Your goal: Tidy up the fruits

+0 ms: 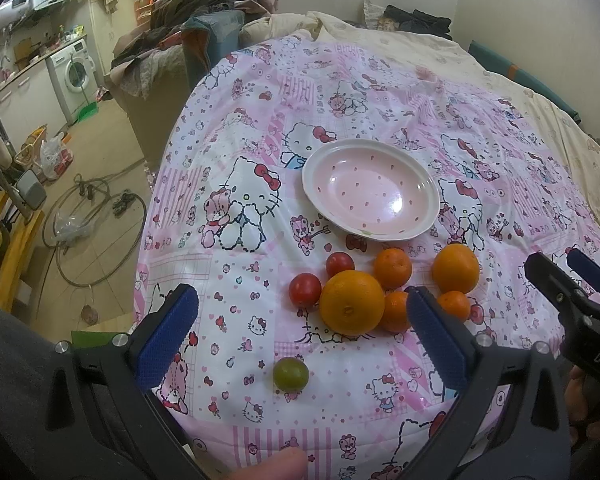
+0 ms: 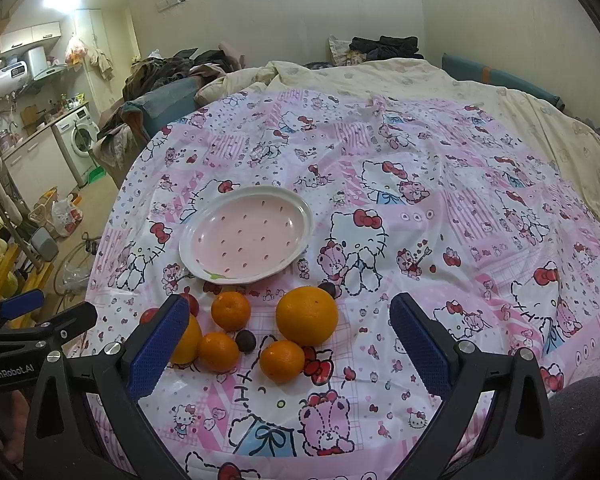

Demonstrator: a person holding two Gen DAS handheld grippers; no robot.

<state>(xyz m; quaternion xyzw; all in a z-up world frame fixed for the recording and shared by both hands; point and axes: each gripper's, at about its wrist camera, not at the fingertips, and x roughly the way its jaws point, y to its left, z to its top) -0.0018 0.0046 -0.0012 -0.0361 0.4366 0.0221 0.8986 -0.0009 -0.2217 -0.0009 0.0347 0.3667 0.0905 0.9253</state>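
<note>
Left gripper (image 1: 302,320), black with blue ribbed pads, spread wide and holding nothing, above the near part of a pink cartoon-cat bedspread (image 1: 228,128). Right gripper (image 2: 290,330) likewise released and empty. Printed in white on the left gripper's body, seen from the right wrist: "GenRobot.AI". On the right gripper's body, seen from the left wrist: "DAS", cut off at the frame edge.

Fruit grouped on the bedspread just in front of a plate (image 1: 370,188), none on it. Plate oval, white-rimmed, pale pink inside with small dark red flecks, a green mark on its near rim. Nearest the left gripper: a large orange (image 1: 352,302), round and glossy. Another large orange (image 1: 456,268) to its right. Three smaller mandarins (image 1: 393,268) between and around them. Two red tomatoes (image 1: 305,289) left of the big orange. A small green round fruit (image 1: 291,374) apart, closer to the camera. Two dark plum-like fruits (image 2: 245,340) seen from the right wrist.
</note>
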